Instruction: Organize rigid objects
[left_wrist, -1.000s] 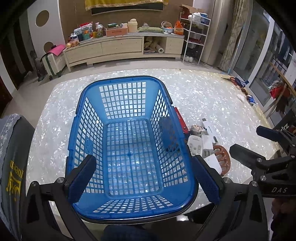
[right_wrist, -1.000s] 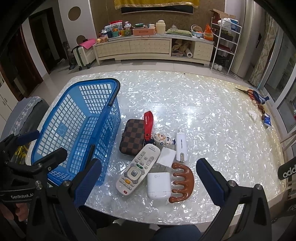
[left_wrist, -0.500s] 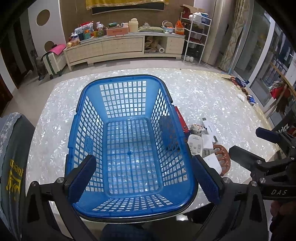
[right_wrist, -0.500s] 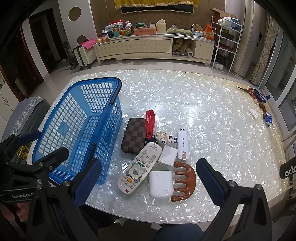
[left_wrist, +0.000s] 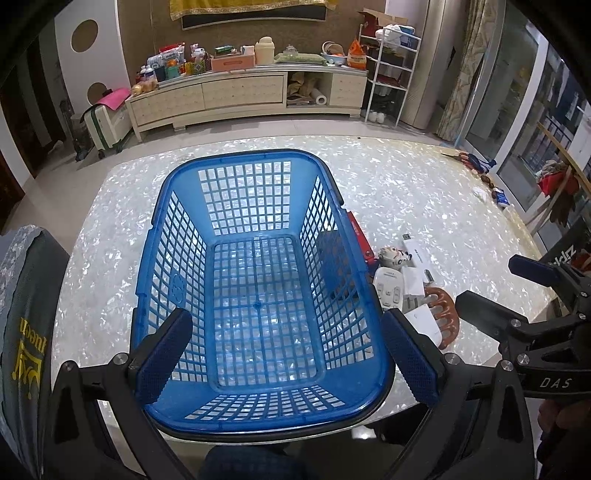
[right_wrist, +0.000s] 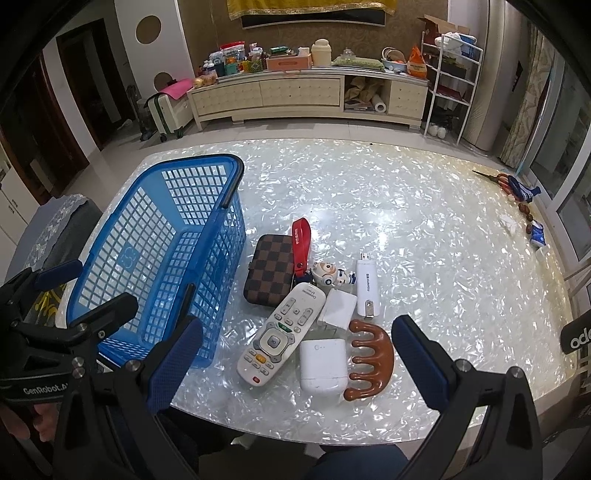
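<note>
basket (left_wrist: 258, 410): your biggest piece, blue lattice plastic, empty, sitting at the table's 9 o'clock side in the right wrist view. Probably light and a bit flexy at the walls. If you ever need to shift it, take the thick rim, not the grid.

remote (right_wrist: 282, 328): long, stiff, smooth white shell at about 6 o'clock of the pile, its top end leaning against the charger. Pinch across the narrow width near the middle so it doesn't seesaw.

checkered case (right_wrist: 271, 269): just beside the basket wall at 10 o'clock of the pile. Looks textured, so decent grip; squeeze the short sides.

power bank (right_wrist: 323, 360): glossy white block at 6 o'clock, touching the wooden comb (right_wrist: 371, 360). Likely the heaviest and slippery, so seat the pads flat.

USB stick (right_wrist: 367, 284): slim at 2 o'clock; grab across the body.

figurine (right_wrist: 328, 275): tiny, rounded, likely to roll or pop out.

left gripper (left_wrist: 284, 354): spread wide over the basket, nothing in it.

right gripper (right_wrist: 295, 365): also spread wide, empty, hovering over the pile.
</note>
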